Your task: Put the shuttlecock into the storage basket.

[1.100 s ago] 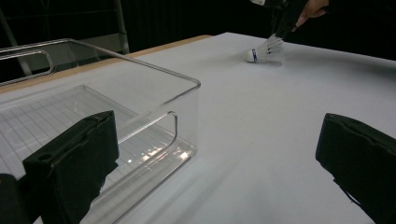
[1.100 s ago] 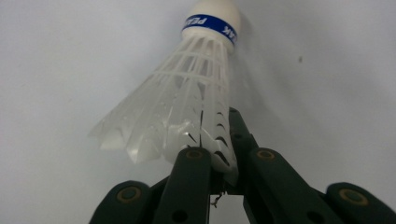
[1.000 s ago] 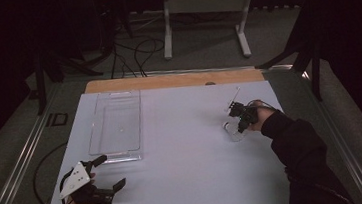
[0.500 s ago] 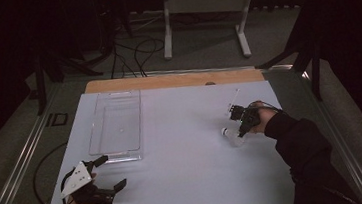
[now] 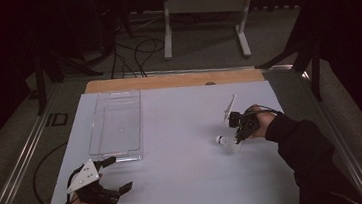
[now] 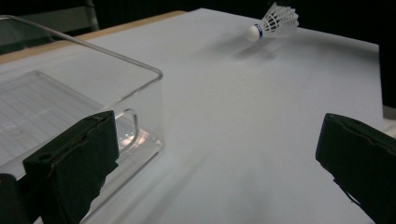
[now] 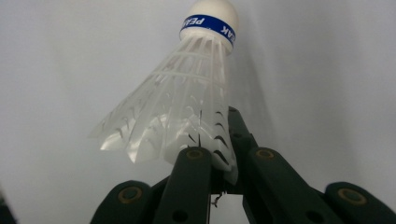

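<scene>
Right gripper (image 5: pixel 237 127) is at the right-centre of the white table (image 5: pixel 186 182), held by a hand in a dark sleeve (image 5: pixel 301 145) that enters from the lower right; the gripper points toward the table's middle. Its jaws are pinched together on the skirt rim of a white shuttlecock (image 5: pixel 227 141), seen close in the right gripper view, where the cork end with its blue band faces away from the camera. From the left gripper view the shuttlecock (image 6: pixel 273 22) appears raised above the sheet with a shadow beneath it; whether any part touches the table cannot be told. Left gripper (image 5: pixel 115 174) rests low at the near-left corner of the table, hand under it, grey three-cornered plate on top; its two black jaws stand wide apart and hold nothing. A clear plastic tray (image 5: pixel 104 154) lies lengthwise on the left half of the table, its near end just beyond the left gripper, its near corner close beside one jaw in the left gripper view. Between tray and shuttlecock the white surface is bare and open. A strip of wood (image 5: pixel 167 79) borders the far edge of the table. Beyond it, on the floor, are cables (image 5: pixel 133 49) and a light metal stand (image 5: pixel 205 9).
</scene>
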Demonstrator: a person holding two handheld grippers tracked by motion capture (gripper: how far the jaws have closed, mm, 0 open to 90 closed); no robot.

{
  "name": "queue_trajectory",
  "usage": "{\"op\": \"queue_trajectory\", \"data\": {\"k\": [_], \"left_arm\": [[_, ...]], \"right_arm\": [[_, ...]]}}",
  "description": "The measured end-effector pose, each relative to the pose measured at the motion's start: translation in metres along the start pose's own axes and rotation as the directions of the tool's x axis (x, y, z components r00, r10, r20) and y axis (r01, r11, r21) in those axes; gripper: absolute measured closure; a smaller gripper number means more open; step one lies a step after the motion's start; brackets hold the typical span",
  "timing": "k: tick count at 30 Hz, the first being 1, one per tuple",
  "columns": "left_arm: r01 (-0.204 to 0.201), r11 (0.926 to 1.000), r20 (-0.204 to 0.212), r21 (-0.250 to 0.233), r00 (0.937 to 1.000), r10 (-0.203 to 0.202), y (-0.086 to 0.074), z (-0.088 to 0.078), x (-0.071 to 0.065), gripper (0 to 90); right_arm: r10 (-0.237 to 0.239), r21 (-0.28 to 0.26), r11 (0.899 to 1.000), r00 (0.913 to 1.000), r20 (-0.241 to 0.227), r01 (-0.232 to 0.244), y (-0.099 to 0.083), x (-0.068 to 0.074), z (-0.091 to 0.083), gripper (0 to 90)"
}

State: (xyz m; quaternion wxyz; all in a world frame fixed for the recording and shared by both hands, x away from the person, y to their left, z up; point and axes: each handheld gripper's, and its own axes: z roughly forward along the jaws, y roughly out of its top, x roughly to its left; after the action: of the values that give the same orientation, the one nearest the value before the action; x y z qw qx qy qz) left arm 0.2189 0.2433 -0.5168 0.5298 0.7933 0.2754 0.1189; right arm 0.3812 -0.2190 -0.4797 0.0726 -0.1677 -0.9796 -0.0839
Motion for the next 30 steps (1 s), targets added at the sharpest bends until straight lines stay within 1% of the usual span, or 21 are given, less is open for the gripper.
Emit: {"op": "queue_trajectory", "data": {"k": [1,3,9,10,11,12,13,14,15,16,17,18,20,21,22,23,24,25,26,28,30], "left_arm": [[-0.008,0.9999,0.004,0.012,1.0,0.008,0.001,0.001,0.0,0.1],[-0.014,0.9994,0.013,0.033,0.9998,0.014,0.003,0.003,0.0,0.1],[-0.039,0.9974,0.026,0.061,0.999,0.037,0.016,0.004,0.003,0.1],[-0.039,0.9974,0.026,0.061,0.999,0.037,0.016,0.004,0.003,0.1],[-0.042,0.997,0.033,0.065,0.9987,0.04,0.02,0.005,0.003,0.1],[-0.054,0.9957,0.046,0.076,0.9977,0.05,0.027,0.006,0.003,0.1],[-0.064,0.9943,0.054,0.085,0.9968,0.059,0.03,0.007,0.003,0.1],[-0.064,0.9943,0.054,0.085,0.9968,0.059,0.03,0.007,0.003,0.1],[-0.072,0.993,0.07,0.094,0.9954,0.065,0.034,0.009,0.003,0.1],[-0.077,0.9925,0.08,0.095,0.9944,0.069,0.037,0.01,0.002,0.1],[-0.087,0.9912,0.097,0.1,0.9923,0.078,0.041,0.012,0.002,0.1],[-0.092,0.9905,0.114,0.103,0.9902,0.08,0.045,0.014,0.001,0.1],[-0.102,0.9892,0.132,0.105,0.9873,0.088,0.05,0.017,0.001,0.1],[-0.119,0.9864,0.153,0.114,0.9831,0.101,0.057,0.022,0.0,0.1],[-0.119,0.9864,0.153,0.114,0.9831,0.101,0.057,0.022,0.0,0.1],[-0.13,0.9838,0.162,0.123,0.9806,0.11,0.062,0.025,0.0,0.1],[-0.138,0.9823,0.171,0.126,0.9784,0.116,0.065,0.028,-0.001,0.1],[-0.154,0.9788,0.194,0.135,0.9728,0.126,0.072,0.033,-0.002,0.1],[-0.154,0.9788,0.194,0.135,0.9728,0.126,0.072,0.033,-0.002,0.1],[-0.168,0.9752,0.225,0.144,0.9652,0.133,0.079,0.039,-0.003,0.1],[-0.182,0.9711,0.261,0.154,0.9554,0.137,0.087,0.048,-0.005,0.1]], "right_arm": [[-0.018,0.001,1.0,0.9998,-0.007,0.018,0.001,0.002,0.0,90.0],[-0.03,0.0,1.0,0.9994,-0.019,0.03,0.003,0.007,-0.001,90.0],[-0.092,-0.026,0.996,0.9951,-0.037,0.091,0.01,0.018,-0.002,90.0],[-0.093,-0.031,0.995,0.9948,-0.041,0.092,0.011,0.02,-0.003,90.0],[-0.093,-0.031,0.995,0.9948,-0.041,0.092,0.011,0.02,-0.003,90.0],[-0.129,-0.034,0.991,0.9907,-0.041,0.128,0.014,0.026,-0.004,90.0],[-0.145,-0.033,0.989,0.9887,-0.04,0.143,0.015,0.027,-0.004,90.0],[-0.145,-0.033,0.989,0.9887,-0.04,0.143,0.015,0.027,-0.004,90.0],[-0.165,-0.036,0.986,0.9852,-0.045,0.164,0.017,0.032,-0.006,90.0],[-0.165,-0.036,0.986,0.9852,-0.045,0.164,0.017,0.032,-0.006,90.0],[-0.172,-0.041,0.985,0.9838,-0.049,0.171,0.018,0.033,-0.007,90.0],[-0.194,-0.046,0.981,0.9794,-0.058,0.191,0.02,0.036,-0.008,90.0],[-0.208,-0.047,0.978,0.9762,-0.062,0.205,0.022,0.039,-0.009,90.0],[-0.222,-0.047,0.974,0.9732,-0.059,0.22,0.022,0.04,-0.01,90.0],[-0.222,-0.047,0.974,0.9732,-0.059,0.22,0.022,0.04,-0.01,90.0],[-0.228,-0.048,0.973,0.9715,-0.065,0.225,0.023,0.041,-0.011,90.0],[-0.249,-0.057,0.968,0.9665,-0.063,0.245,0.024,0.043,-0.012,90.0],[-0.254,-0.054,0.967,0.9647,-0.068,0.251,0.025,0.044,-0.012,90.0],[-0.254,-0.054,0.967,0.9647,-0.068,0.251,0.025,0.044,-0.012,90.0],[-0.277,-0.058,0.96,0.9579,-0.074,0.274,0.026,0.046,-0.013,90.0],[-0.285,-0.06,0.958,0.9553,-0.078,0.281,0.026,0.049,-0.015,90.0]]}}
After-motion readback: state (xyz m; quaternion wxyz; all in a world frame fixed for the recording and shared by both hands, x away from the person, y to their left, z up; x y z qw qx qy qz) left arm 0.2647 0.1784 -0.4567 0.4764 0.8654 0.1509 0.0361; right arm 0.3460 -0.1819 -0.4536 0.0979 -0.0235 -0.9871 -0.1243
